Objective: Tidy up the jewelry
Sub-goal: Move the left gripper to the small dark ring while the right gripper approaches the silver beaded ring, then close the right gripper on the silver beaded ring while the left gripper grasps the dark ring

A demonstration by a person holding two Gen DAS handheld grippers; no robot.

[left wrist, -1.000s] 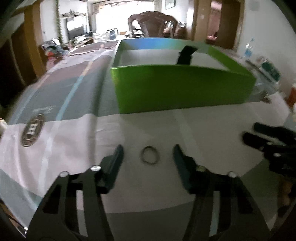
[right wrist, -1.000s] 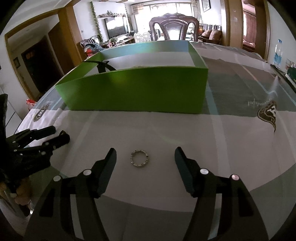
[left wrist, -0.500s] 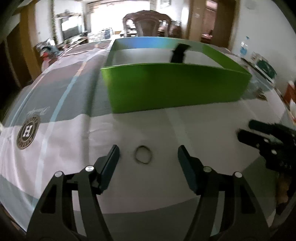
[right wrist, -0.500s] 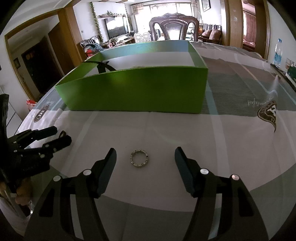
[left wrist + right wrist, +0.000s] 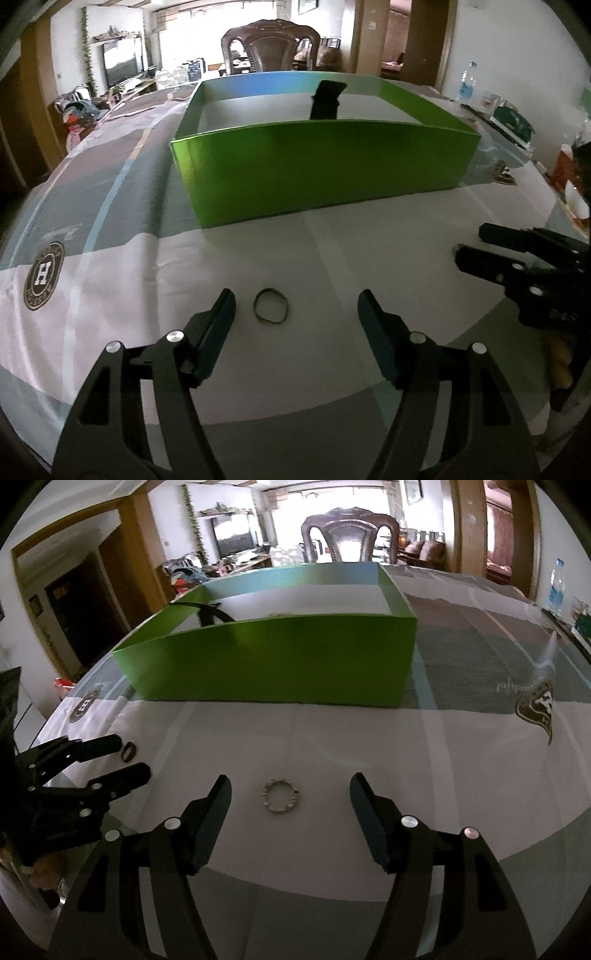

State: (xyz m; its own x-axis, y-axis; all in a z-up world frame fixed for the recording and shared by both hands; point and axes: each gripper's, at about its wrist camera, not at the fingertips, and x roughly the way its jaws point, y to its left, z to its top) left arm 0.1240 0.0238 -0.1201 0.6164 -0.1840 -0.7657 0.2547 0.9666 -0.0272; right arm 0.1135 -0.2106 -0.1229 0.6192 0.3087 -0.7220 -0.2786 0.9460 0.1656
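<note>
A thin dark ring [image 5: 271,311] lies on the tablecloth between my left gripper's [image 5: 295,301] fingers, nearer the left one. Those jaws are opening and do not touch it. In the right wrist view a pale beaded ring [image 5: 280,795] lies between the spread fingers of my right gripper [image 5: 290,780], also untouched. Beyond both stands an open green box [image 5: 325,173] with a black strap [image 5: 325,99] inside. Each gripper shows in the other's view: the right gripper [image 5: 472,242] at the right edge, the left gripper [image 5: 133,760] at the left around the dark ring [image 5: 128,752].
The table wears a grey and white cloth with a round emblem [image 5: 43,275] at the left and a dark crest [image 5: 535,705] at the right. A carved wooden chair [image 5: 269,48] stands behind the box. A water bottle [image 5: 466,86] and small packages sit along the right edge.
My left gripper's fingers have spread wider, and the dark ring now sits closer to the left finger. The right gripper and its beaded ring have not moved.
</note>
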